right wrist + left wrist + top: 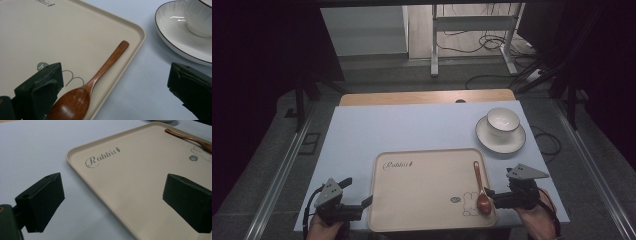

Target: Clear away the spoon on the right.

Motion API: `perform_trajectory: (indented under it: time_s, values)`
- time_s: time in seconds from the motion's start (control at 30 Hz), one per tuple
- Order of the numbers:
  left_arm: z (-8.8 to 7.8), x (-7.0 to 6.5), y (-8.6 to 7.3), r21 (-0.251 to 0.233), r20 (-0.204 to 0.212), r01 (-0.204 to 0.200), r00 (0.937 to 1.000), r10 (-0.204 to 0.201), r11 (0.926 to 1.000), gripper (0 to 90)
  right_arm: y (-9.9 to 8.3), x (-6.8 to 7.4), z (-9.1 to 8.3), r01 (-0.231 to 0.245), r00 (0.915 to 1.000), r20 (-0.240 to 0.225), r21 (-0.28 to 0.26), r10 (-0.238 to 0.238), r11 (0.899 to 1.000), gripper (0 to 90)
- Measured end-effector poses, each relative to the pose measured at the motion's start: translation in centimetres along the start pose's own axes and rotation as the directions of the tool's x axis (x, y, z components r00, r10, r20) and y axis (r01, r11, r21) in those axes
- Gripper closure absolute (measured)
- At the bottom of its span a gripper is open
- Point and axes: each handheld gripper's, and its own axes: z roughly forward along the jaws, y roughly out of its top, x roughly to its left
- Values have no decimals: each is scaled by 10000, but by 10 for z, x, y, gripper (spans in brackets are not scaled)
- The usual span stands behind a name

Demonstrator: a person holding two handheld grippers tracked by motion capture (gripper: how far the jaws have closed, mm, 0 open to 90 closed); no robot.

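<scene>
A brown wooden spoon (pixel 481 190) lies flat inside the cream tray's (pixel 422 220) right edge.

High view overhead; both gripper views low, sharing the tray (pixel 422 200)

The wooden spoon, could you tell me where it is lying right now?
In the high view, the wooden spoon lies on the beige tray along its right edge, bowl end nearest the person, just beside the open right tongs.

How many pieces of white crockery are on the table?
2: a bowl sitting on a plate, both at the table's far right, beyond the tray. Nothing appears hidden.
</scene>
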Motion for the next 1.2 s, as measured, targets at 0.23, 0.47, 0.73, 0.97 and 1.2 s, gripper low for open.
perform_trajectory:
  time_s: [0.23,0.47,0.73,0.97,1.2]
  values:
    - [0,0,0,-2,5,1,10000,-1,10000,35,-3,1,-7,-7,10000,88,-206,9,9998,0]
    - [0,0,0,4,3,16,10000,-16,10000,35,-7,0,-16,-91,9997,211,-349,98,9993,0]
    - [0,0,0,6,12,26,10000,-26,10000,35,-13,0,-24,-294,9991,285,-342,303,9990,0]
    - [0,0,0,5,14,35,10000,-35,10000,35,-19,0,-31,-398,9979,505,-367,416,9985,0]
    - [0,0,0,4,23,58,10000,-58,10000,35,-26,-1,-38,-497,9954,801,-406,528,9979,0]
